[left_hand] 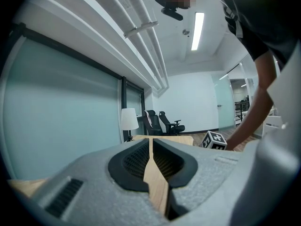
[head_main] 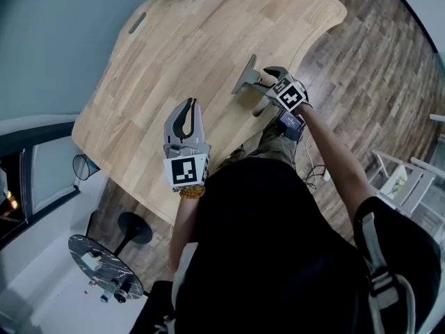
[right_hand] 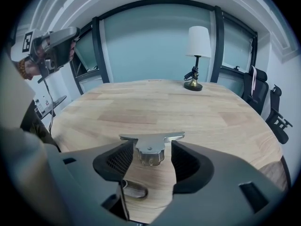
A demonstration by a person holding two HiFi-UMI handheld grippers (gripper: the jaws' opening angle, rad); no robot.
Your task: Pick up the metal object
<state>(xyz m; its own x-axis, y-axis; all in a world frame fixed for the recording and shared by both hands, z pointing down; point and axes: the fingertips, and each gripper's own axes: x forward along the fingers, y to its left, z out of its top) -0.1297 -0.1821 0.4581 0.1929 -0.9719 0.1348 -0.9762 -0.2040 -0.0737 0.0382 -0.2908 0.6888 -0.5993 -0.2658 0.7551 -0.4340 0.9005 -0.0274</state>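
The metal object [right_hand: 149, 149] lies on the worktop [head_main: 195, 40], sitting between the jaws of the right tool [right_hand: 151, 146] near their tips, with its flat crossbar just beyond them. Those jaws stand spread, one pad on each side of the piece, with a sliver of wood showing on either side (so no grip yet, as I read it). By my judgement the approach is done, while the squeeze and the lift remain. The left tool [head_main: 189, 104] hovers well off to the side over bare wood, its jaws pressed together on nothing. A lamp [right_hand: 197, 41] stands far beyond the right tool's tips.
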